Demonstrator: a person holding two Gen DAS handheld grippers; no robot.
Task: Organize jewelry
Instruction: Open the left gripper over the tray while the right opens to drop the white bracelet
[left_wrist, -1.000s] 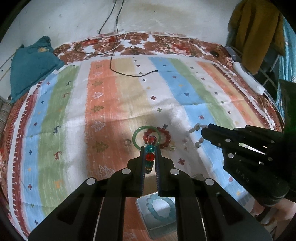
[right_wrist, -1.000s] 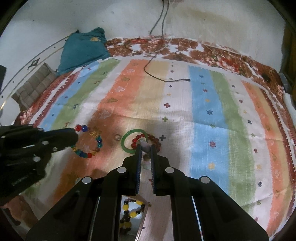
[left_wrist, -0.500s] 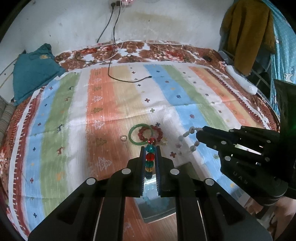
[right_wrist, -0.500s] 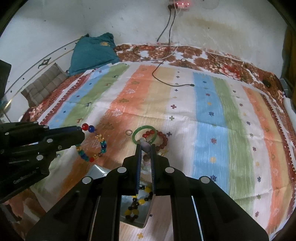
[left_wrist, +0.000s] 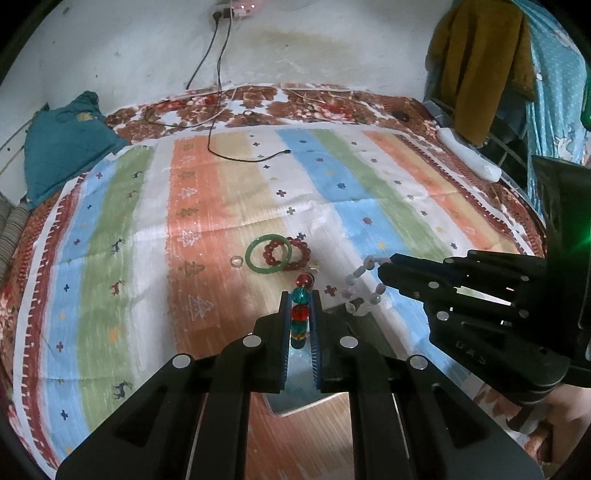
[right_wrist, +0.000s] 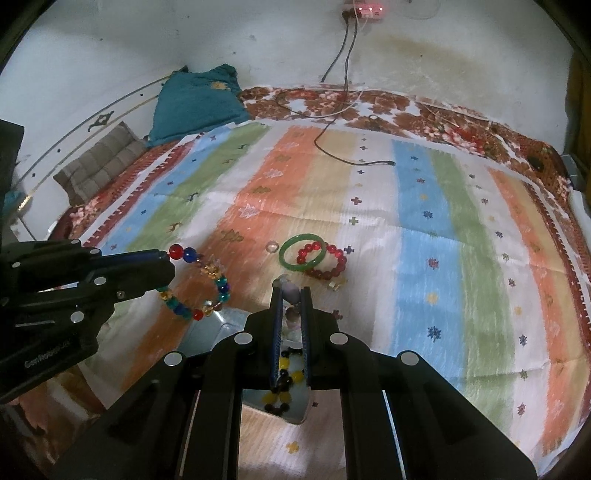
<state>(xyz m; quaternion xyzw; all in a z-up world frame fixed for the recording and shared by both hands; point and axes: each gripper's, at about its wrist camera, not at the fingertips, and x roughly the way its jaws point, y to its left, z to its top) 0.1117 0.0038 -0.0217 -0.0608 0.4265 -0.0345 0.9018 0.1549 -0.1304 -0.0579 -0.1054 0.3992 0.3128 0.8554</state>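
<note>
With the left tongs (left_wrist: 300, 306) clenched on the multicoloured glass-bead bracelet (right_wrist: 199, 291) and the right tongs (right_wrist: 291, 295) on the pale pink bead bracelet (left_wrist: 360, 288), both dangling over the clear tray (right_wrist: 221, 325) on the striped bedspread (left_wrist: 229, 206), lower each low before letting go, so beads don't bounce out

Both claws drawn back from green bangle (left_wrist: 268, 254), beaded bracelets lifted clear (tray (right_wrist: 218, 325) now beneath)

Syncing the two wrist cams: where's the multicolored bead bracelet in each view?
Left wrist: multicolored bead bracelet at lower centre, clamped edge-on in the left gripper.
Right wrist: the bracelet hangs as an open loop at centre-left, off the left gripper.
Shared landmark: green bangle on the striped cloth, overlapping a red bead bracelet.
</note>
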